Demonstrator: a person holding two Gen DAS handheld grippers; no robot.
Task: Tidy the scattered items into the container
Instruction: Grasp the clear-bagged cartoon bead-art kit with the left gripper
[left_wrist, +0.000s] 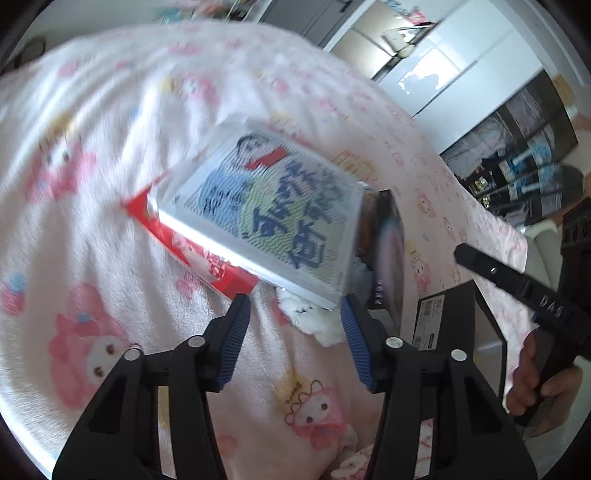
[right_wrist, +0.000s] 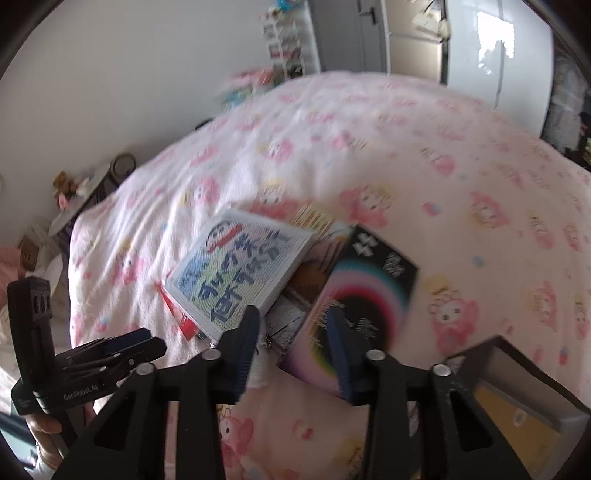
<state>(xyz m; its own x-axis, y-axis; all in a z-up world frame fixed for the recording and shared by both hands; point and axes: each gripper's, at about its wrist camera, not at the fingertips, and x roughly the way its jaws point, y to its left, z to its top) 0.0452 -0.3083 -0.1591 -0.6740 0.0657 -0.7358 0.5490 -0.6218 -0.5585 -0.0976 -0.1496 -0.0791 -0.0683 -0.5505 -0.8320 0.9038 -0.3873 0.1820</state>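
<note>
Left claw (left_wrist: 293, 319): black frame, blue ribbed pads, jaws spread wide, nothing between them; hovers over the bed just short of the pile. Right claw (right_wrist: 293, 332): same build, jaws apart and empty, tips over the near edge of the pile.

Blue-and-green book (left_wrist: 266, 218): cartoon cover, topmost, tilted; its lower corner sits close to the left claw's right pad (left_wrist: 352, 332), contact not discernible.
Red packet (left_wrist: 192, 247): partly under that book.
Black book with rainbow ring (right_wrist: 364, 295): just beside the blue-and-green book, overlapping other printed items beneath.
White fluffy item (left_wrist: 317, 321): at the pile's near edge.
Black box (right_wrist: 517, 398): open container, on the bed to the right, apart from the pile.
Bed cover (left_wrist: 110, 184): pink cartoon print.
</note>
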